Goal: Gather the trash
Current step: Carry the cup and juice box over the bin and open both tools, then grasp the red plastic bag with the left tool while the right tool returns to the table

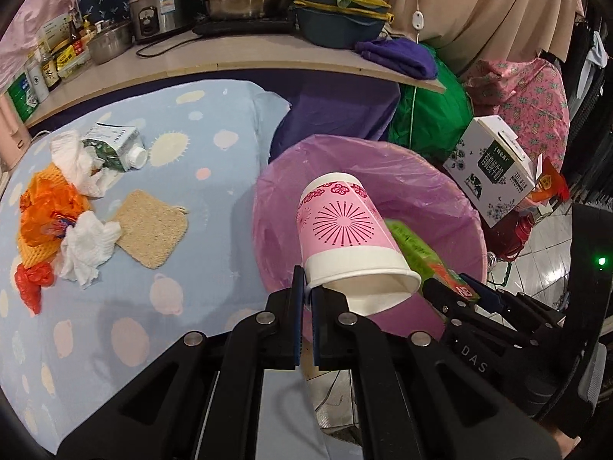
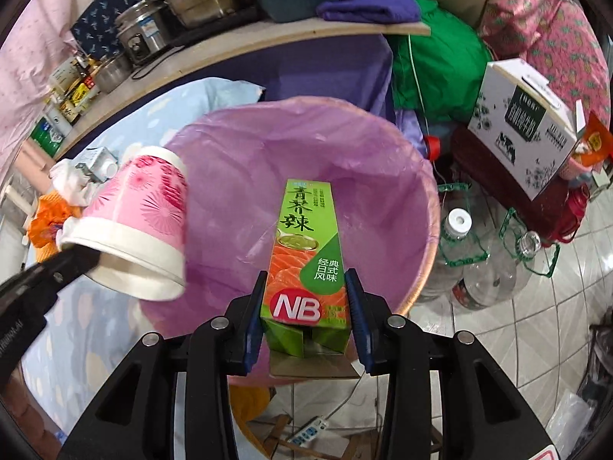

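Observation:
My left gripper [image 1: 305, 287] is shut on the rim of a pink and white paper cup [image 1: 345, 230] and holds it tilted over the bin with the purple bag [image 1: 276, 207]. My right gripper [image 2: 306, 291] is shut on a green carton [image 2: 304, 253] and holds it over the same bin [image 2: 237, 145]. The cup also shows in the right wrist view [image 2: 141, 226], and the carton in the left wrist view [image 1: 421, 253]. More trash lies on the blue spotted cloth: white tissues [image 1: 86, 247], orange wrappers [image 1: 46, 207], a crumpled milk carton [image 1: 113, 143] and a beige pad [image 1: 151, 228].
A shelf [image 1: 230, 61] with pots and bottles runs behind the cloth. A white milk box [image 2: 525, 122] and empty plastic bottles [image 2: 471, 260] stand on the tiled floor right of the bin. A power strip [image 2: 310, 433] lies below.

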### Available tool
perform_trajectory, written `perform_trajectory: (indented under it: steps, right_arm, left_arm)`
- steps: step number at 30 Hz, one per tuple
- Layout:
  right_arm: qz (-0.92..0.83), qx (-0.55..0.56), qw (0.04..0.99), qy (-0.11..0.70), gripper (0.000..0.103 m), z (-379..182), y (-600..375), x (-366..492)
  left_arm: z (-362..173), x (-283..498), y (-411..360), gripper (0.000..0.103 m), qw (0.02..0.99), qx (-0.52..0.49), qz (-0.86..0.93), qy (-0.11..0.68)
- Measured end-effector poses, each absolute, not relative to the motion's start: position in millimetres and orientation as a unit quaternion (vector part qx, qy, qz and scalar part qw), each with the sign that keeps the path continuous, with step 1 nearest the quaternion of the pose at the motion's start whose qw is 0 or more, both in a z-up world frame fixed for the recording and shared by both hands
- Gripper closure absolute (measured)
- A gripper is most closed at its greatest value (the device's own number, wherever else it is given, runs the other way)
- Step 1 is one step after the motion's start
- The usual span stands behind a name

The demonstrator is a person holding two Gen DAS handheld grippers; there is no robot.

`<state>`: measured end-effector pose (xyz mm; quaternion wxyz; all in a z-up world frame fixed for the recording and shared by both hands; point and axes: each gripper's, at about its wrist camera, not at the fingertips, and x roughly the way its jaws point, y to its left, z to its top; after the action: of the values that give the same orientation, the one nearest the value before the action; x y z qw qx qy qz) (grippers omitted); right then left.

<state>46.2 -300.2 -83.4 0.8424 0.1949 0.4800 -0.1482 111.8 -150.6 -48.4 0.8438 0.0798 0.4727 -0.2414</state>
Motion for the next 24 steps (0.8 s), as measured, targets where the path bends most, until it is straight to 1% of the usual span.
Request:
perform_trajectory:
  steps: [4, 10, 12, 14, 15, 17, 19, 24]
  right_arm:
    - [-0.153, 0.199, 0.836, 0.489, 0.065, -95, -306, 55]
    - [-0.160, 0.203, 0.837, 0.482, 0.065, -96, -305, 54]
    - [-0.160, 0.204, 0.838, 0.480, 0.065, -94, -306, 54]
    - [-0.160, 0.207, 0.840, 0.475, 0.064, -91, -307, 53]
    - [-0.160, 0.208, 0.841, 0.473, 0.064, -89, -307, 52]
    - [-0.160, 0.207, 0.843, 0.469, 0.062, -85, -306, 51]
    - [-0.161, 0.207, 0.846, 0.464, 0.060, -80, -306, 51]
    - [-0.155, 0.210, 0.855, 0.448, 0.059, -64, -301, 46]
  left_arm:
    - [-71, 123, -165, 0.100, 0.832, 0.092, -0.234, 0.494]
    - [-82, 125, -167, 0.097, 0.827, 0.095, -0.233, 0.503]
    - [-82, 126, -165, 0.091, 0.828, 0.094, -0.230, 0.503]
    - [-81, 126, -163, 0.079, 0.830, 0.092, -0.227, 0.501]
    - [-79, 124, -161, 0.076, 0.833, 0.091, -0.225, 0.497]
    - [-75, 123, -157, 0.060, 0.838, 0.092, -0.222, 0.490]
    - [-70, 122, -153, 0.057, 0.843, 0.088, -0.219, 0.483]
    - [-60, 120, -138, 0.056, 0.848, 0.071, -0.213, 0.480]
